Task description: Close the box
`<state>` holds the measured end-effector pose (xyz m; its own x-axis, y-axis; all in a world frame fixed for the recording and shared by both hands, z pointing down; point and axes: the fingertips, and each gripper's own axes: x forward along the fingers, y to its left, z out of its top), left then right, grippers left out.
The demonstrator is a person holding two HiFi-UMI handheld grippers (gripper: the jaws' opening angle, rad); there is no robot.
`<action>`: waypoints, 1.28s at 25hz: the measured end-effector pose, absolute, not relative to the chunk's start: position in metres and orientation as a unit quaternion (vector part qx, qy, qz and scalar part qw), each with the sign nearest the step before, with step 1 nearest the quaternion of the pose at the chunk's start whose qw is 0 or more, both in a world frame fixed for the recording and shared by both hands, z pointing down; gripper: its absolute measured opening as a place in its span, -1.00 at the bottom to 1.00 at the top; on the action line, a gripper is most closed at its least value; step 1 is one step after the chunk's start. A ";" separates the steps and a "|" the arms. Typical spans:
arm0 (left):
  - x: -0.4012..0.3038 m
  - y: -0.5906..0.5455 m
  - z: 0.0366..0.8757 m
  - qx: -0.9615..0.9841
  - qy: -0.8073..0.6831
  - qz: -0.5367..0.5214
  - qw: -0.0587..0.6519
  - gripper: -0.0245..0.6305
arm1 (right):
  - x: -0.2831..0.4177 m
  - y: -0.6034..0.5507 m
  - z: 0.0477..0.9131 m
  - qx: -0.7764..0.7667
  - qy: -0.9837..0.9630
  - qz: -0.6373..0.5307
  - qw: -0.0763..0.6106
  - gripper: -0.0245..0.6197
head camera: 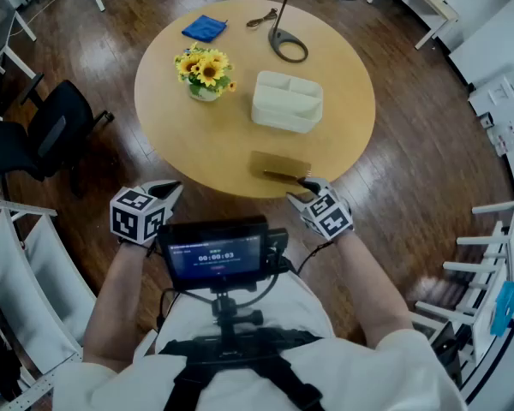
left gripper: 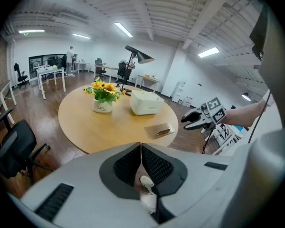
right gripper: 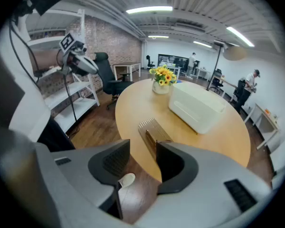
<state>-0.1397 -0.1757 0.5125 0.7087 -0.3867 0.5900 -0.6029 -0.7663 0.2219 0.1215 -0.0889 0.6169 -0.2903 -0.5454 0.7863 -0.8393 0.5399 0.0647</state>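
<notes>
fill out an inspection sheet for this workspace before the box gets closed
surface: round wooden table.
job's things: white box open, compartments showing; flat wooden lid lies apart from it, near the table's near edge.
clutter: sunflower pot, blue cloth, lamp base; a small item beside it is too small to tell.
grippers: left gripper jaws together, empty, off the table; right gripper jaws apart, nothing between, pointing at the lid.
cables: dark cable between chest screen and right wrist.
surroundings: office chair, white shelving, wood floor.
</notes>
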 end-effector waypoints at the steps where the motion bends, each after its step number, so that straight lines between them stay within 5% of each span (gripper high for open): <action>1: -0.138 -0.181 0.509 0.901 -0.279 0.265 0.200 -0.92 | 0.123 -0.094 0.627 0.429 -0.782 0.179 0.414 -0.39; 10: -0.108 -0.214 0.502 0.890 -0.304 0.261 0.219 -0.92 | 0.152 -0.122 0.717 0.281 -0.771 0.140 0.554 -0.55; 16: -0.106 -0.218 0.506 0.881 -0.320 0.264 0.227 -0.92 | 0.156 -0.127 0.721 0.244 -0.778 0.127 0.565 -0.89; 32: -0.053 -0.237 0.504 0.892 -0.307 0.270 0.195 -0.92 | 0.204 -0.197 0.539 0.239 -0.816 0.081 0.519 -0.89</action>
